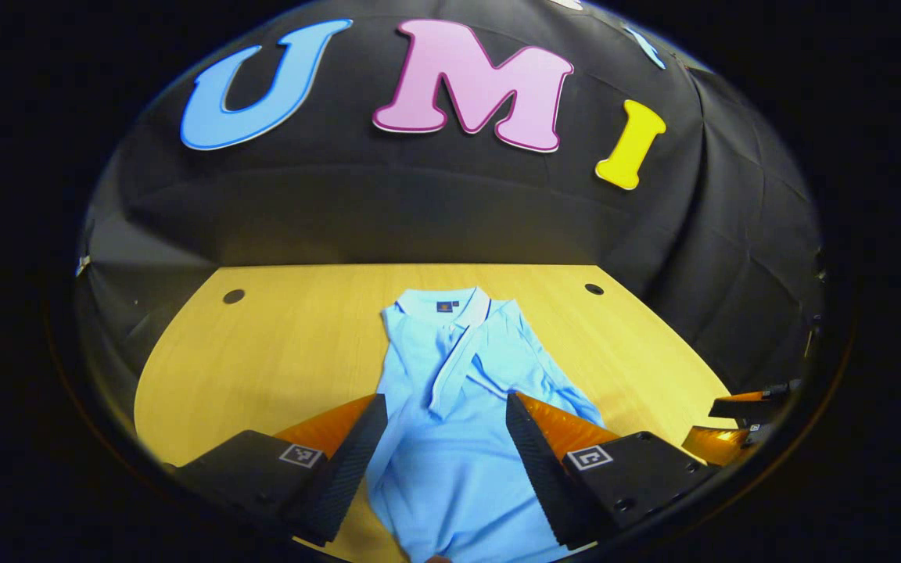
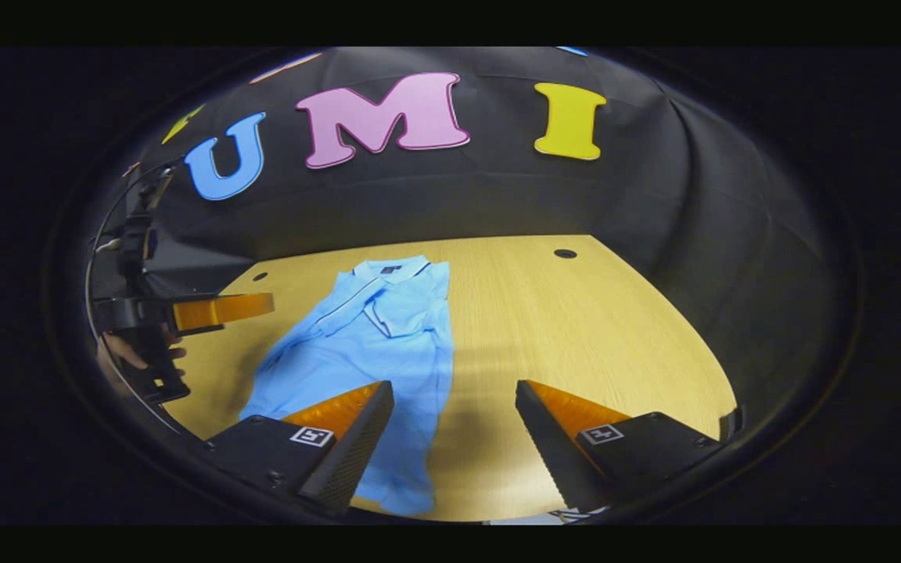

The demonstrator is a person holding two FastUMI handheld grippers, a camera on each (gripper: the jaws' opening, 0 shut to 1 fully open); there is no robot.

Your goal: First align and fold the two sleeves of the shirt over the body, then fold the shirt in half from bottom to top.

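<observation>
While both sleeves lie folded over the light blue polo shirt [image 1: 450, 391], bare yellow wooden tabletop [image 2: 576, 328] flanks it; left gripper [image 1: 444, 446] and right gripper [image 2: 454, 438] gape wide, holding nothing.

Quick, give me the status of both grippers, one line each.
Left gripper: jaws open, holding nothing, hanging over the light blue shirt.
Right gripper: jaws open, empty, over the shirt's edge and the wooden table.
</observation>
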